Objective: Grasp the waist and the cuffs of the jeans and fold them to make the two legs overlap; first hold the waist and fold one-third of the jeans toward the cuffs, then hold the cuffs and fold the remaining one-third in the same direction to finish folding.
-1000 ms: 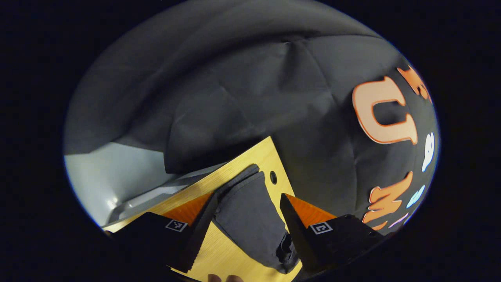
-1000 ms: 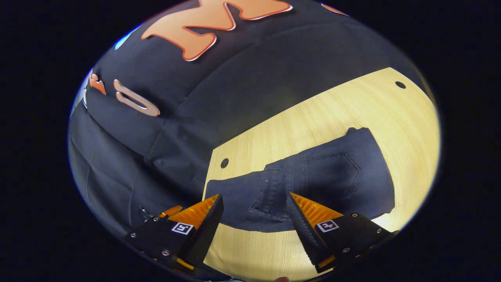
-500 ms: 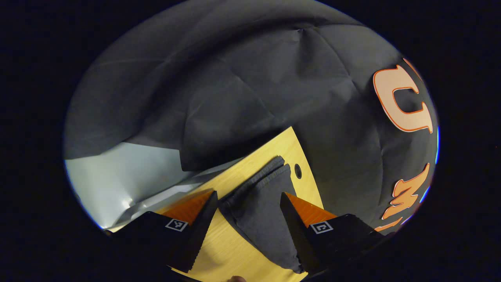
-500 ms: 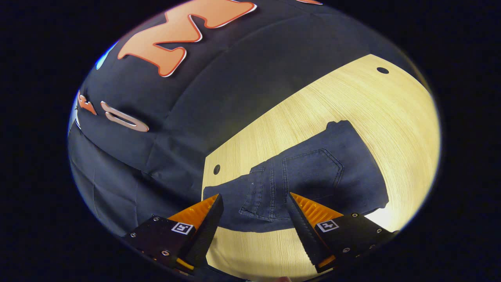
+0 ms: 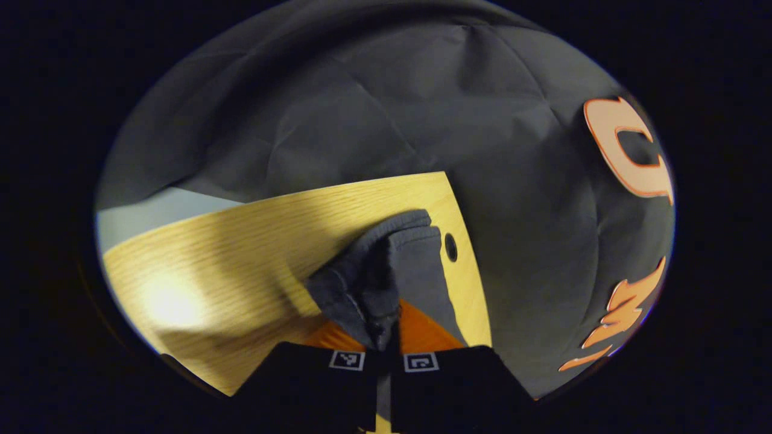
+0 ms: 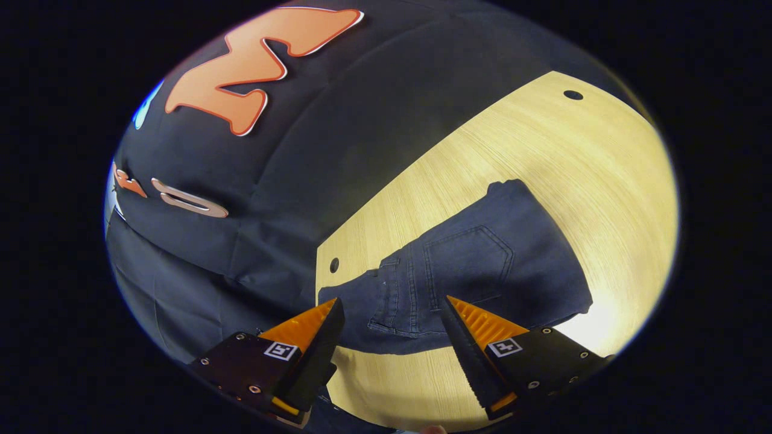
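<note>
jeans (image 6: 464, 271): dark denim lying on the desk, in the right gripper view; waistband end with belt loops nearest the camera, back pocket facing up, fabric running away to the far right.
jeans, cuff end (image 5: 386, 265): in the left gripper view, a bunched, layered hem lifted off the desk surface, close to the desk's far right corner.
left gripper (image 5: 386, 337): jaws closed tight on the cuff end, fabric pinched between both and rising out of them in a fold.
right gripper (image 6: 392, 337): jaws wide apart, nothing between them; the waistband edge shows through the gap, and i cannot tell whether the tips touch the denim.
desk (image 6: 543, 144): light wood grain; jeans sit near its left edge in the right gripper view.
desk holes: one round hole (image 5: 450, 247) just right of the cuffs in the left gripper view; another (image 6: 333, 264) just left of the waistband, and a third (image 6: 572, 94) at the far corner, in the right gripper view.
booth wall (image 5: 362, 108): dark creased cloth behind the desk.
</note>
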A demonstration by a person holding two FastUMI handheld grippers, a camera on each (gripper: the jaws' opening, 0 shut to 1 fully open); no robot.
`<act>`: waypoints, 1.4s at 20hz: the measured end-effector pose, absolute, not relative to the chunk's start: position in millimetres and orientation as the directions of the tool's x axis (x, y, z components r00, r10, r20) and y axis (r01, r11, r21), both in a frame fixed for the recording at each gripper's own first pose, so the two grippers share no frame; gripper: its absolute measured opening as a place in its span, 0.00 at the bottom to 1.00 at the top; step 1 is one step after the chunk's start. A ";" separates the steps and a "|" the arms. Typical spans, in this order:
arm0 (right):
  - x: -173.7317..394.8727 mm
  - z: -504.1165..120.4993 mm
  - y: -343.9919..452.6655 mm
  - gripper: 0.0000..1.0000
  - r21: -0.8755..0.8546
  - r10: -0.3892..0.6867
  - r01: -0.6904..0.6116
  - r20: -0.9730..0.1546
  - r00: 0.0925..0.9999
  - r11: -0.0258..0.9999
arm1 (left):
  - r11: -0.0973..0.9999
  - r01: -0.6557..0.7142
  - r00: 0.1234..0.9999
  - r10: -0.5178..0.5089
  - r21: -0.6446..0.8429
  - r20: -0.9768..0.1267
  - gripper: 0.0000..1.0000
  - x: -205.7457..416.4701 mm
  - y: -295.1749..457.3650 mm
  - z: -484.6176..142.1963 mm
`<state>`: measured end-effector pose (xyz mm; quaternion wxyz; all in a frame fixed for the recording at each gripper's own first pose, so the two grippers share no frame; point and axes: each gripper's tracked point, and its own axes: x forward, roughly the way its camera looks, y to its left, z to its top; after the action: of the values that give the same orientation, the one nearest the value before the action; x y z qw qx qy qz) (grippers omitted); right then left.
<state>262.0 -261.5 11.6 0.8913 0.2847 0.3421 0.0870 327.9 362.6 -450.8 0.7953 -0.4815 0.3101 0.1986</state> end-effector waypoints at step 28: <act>228.8 42.4 -428.8 0.98 0.546 0.260 0.057 -0.486 0.835 0.836 | 0.917 -0.109 0.853 -0.112 -0.383 -0.510 0.02 356.4 65.0 -210.5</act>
<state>228.8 -428.8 42.4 0.9156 0.2812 0.2821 0.0553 356.4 65.0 -210.5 0.9408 -0.2032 0.2714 -0.0008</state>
